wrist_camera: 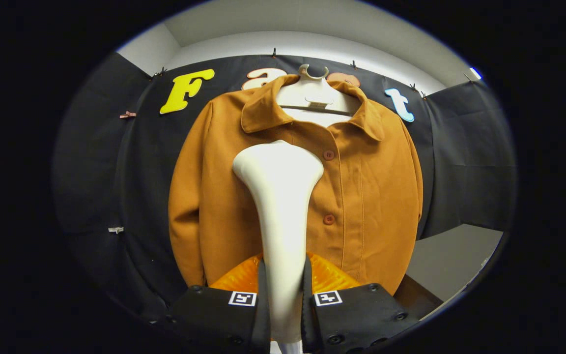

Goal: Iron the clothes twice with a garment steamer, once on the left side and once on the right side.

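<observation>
tool [284, 300]: clenched on the white garment steamer [280, 196], both fingers pressing its handle | steamer head: against the left chest of the brown button-up jacket [361, 196] | jacket: on a white hanger [314, 88]

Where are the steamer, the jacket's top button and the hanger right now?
steamer [280, 196]: gripper view, middle of its neck, clamped in the hand-held gripper [285, 300].
top button [328, 155]: gripper view, button's centre on the jacket placket.
hanger [314, 93]: gripper view, its body inside the collar.
</observation>
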Motion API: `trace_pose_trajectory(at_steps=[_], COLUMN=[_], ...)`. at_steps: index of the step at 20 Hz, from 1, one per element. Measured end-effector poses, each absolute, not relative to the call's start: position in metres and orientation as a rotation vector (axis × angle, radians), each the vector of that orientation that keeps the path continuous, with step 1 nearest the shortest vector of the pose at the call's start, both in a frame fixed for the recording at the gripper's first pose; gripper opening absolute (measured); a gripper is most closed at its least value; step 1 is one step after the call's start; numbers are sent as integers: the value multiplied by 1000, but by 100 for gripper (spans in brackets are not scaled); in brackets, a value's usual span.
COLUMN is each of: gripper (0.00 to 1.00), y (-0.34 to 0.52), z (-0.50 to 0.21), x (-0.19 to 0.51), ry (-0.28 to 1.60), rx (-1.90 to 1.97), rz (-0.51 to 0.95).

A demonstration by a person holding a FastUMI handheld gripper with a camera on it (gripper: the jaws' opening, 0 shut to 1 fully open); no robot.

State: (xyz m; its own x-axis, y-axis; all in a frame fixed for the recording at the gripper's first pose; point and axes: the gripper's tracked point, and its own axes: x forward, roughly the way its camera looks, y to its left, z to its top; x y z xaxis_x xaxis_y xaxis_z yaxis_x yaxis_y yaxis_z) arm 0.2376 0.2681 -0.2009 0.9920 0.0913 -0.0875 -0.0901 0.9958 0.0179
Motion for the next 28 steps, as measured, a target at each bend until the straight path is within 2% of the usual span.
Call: trace_pose_trajectory(at_steps=[28], gripper=[28], y=[259], z=[-420], x=[177], ry=[323], rx=[-61], rz=[53])
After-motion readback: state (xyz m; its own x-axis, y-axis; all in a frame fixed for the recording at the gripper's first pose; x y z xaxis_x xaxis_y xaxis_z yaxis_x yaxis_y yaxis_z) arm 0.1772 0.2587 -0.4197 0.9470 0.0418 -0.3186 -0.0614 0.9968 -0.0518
